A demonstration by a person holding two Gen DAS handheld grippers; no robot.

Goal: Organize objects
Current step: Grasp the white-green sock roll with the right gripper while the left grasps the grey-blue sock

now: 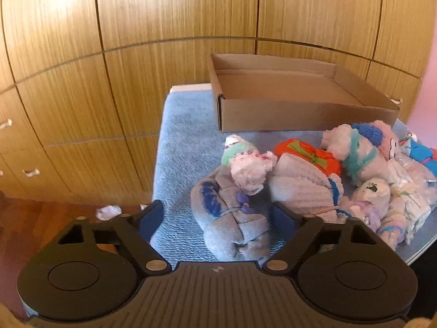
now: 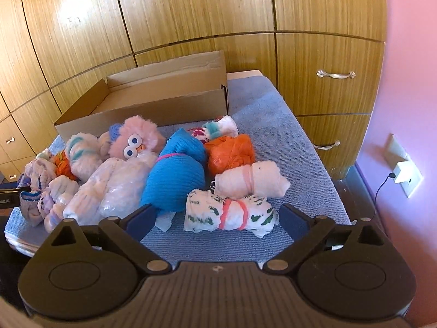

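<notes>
A blue towel (image 2: 286, 142) covers the tabletop before wooden cabinets (image 1: 82, 54) and a pink wall (image 2: 409, 82). Bundled socks (image 2: 174, 175) crowd its middle, below an open cardboard box (image 1: 300, 114). Left tongs (image 1: 218, 218) straddle a grey bundle (image 1: 232, 224), right tongs (image 2: 215, 216) a green-spotted roll (image 2: 229, 214); neither visibly grips.

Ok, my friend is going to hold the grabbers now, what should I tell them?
Left gripper: jaws open, either side of the grey bundle with blue patches, not squeezing it.
Right gripper: jaws open, around the white bundle with green marks, which has pink bands; not gripping.
All the rolled bundles lie in a heap on the blue towel, in front of the cardboard box.
Done: nothing is in the box as far as the views show.
Left: close on a bundle with each gripper, put it in the box, then the rest.
</notes>
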